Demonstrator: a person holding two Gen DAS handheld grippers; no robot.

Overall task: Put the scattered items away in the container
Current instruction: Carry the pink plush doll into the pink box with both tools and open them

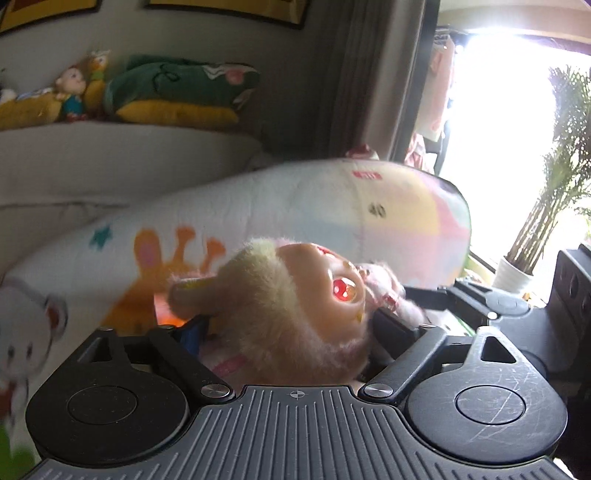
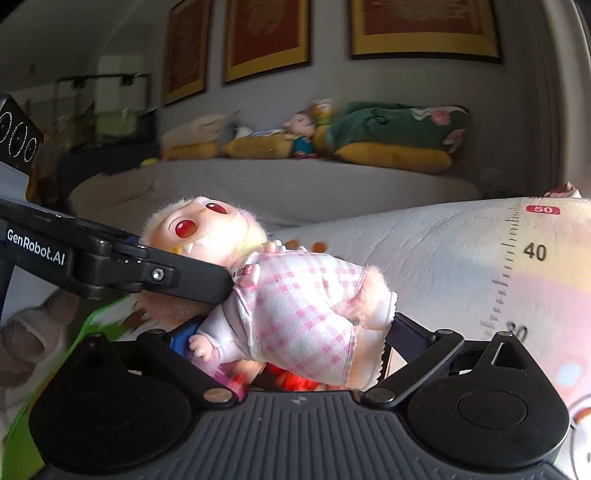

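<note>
Both grippers clasp one furry doll, held aloft over a printed play mat.

The left gripper point(image 1: 291, 325) is clenched on the doll's point(image 2: 280, 291) fuzzy head; the right gripper point(image 2: 291, 343) pinches its pink-checked body, so the doll lies sideways between the two, red eyes upward. The left gripper's finger point(image 2: 192, 273) presses against the doll's neck, just beside the right gripper, leaving little free room between them. Behind the doll rises a white mat point(image 2: 424, 243) with a measuring scale and cartoon animals, its curled edge close by. Beyond that stands a grey sofa point(image 2: 295, 181) bearing yellow and green cushions point(image 2: 399, 136) and a small toy figure point(image 2: 301, 134). Framed pictures point(image 2: 424, 29) hang on the wall. At the left-wrist view's right side, a bright window and a potted plant point(image 1: 543, 206) stand well apart.
</note>
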